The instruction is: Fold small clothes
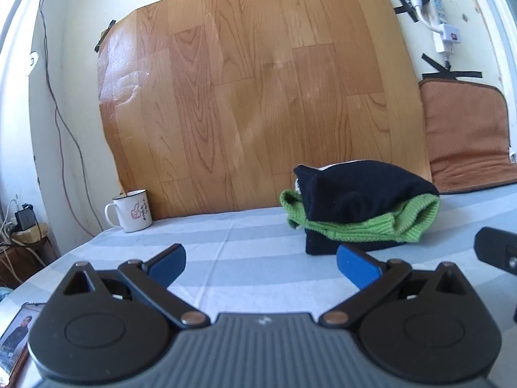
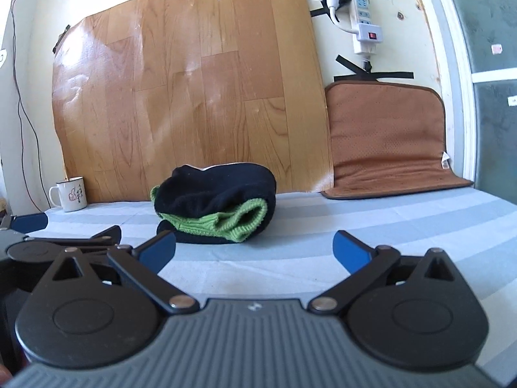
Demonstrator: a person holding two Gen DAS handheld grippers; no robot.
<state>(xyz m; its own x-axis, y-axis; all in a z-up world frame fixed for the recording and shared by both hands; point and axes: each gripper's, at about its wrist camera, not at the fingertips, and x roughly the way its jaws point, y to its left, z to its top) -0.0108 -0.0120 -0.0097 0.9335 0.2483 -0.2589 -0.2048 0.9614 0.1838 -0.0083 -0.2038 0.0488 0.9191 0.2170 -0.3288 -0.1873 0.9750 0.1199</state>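
A folded dark navy and green knit garment point(image 1: 362, 207) lies in a bundle on the striped sheet point(image 1: 226, 242), green ribbed edge showing between navy layers. In the right wrist view the same bundle point(image 2: 216, 207) sits ahead and a little left of centre. My left gripper point(image 1: 260, 263) is open, its blue pads wide apart and nothing between them; the bundle lies just beyond its right finger. My right gripper point(image 2: 255, 250) is open too, short of the bundle and apart from it. The left gripper point(image 2: 68, 226) shows at that view's left edge.
A white enamel mug point(image 1: 131, 210) stands at the back left by the wood-pattern sheet point(image 1: 258, 97) taped to the wall. A brown cushion point(image 1: 468, 135) leans at the back right below a power strip point(image 2: 363, 22). A phone point(image 1: 14, 333) lies at the near left.
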